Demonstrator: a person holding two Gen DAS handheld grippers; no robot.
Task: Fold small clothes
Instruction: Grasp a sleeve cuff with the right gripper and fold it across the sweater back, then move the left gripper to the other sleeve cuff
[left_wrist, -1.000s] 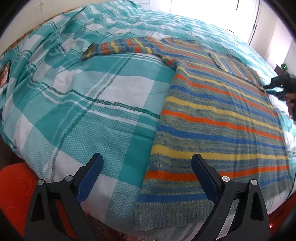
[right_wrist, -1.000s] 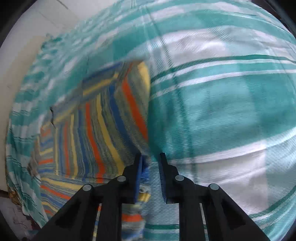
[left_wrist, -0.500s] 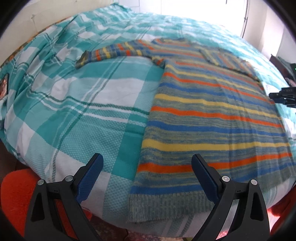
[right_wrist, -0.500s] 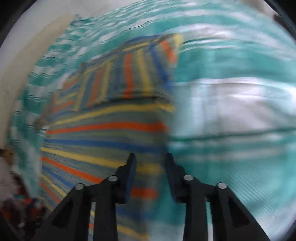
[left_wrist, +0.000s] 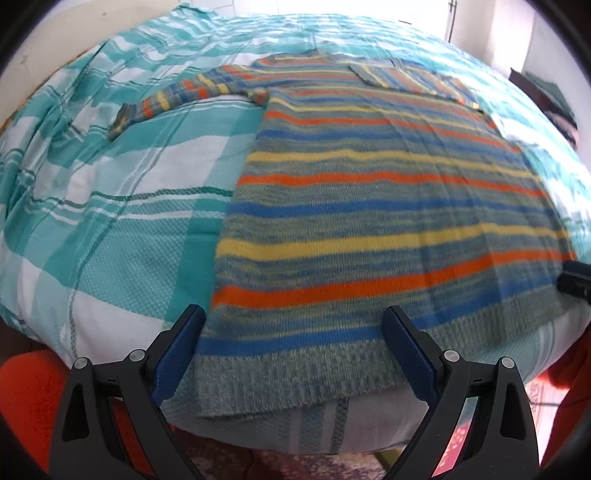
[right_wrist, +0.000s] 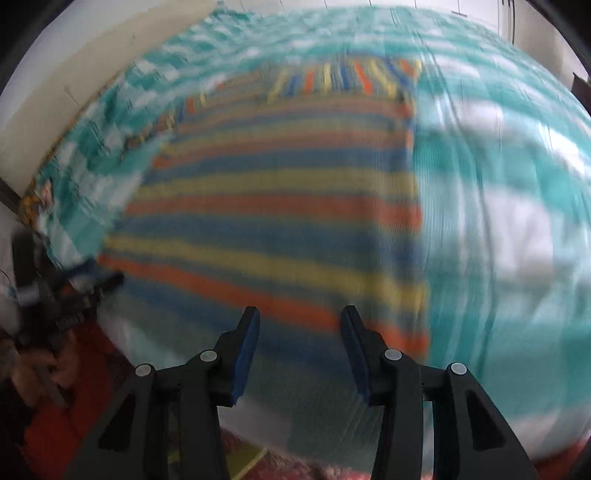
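Striped sweater (left_wrist: 388, 221) laid flat on the bed (left_wrist: 110, 206) for folding; left gripper (left_wrist: 293, 354) spread wide and empty, right gripper (right_wrist: 299, 347) opening, empty, above the hem.

I see a matt knitted sweater (left_wrist: 388, 206) with a ribbed hem, lying on a woven cloth bedspread (left_wrist: 122, 229). My left gripper (left_wrist: 293, 354) looks like matt black plastic with blue pads (left_wrist: 177, 354).

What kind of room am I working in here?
Most likely a bedroom: the striped sweater lies flat on a bed under a teal-and-white checked bedspread, with a plain wall behind it and bright daylight at the far side.
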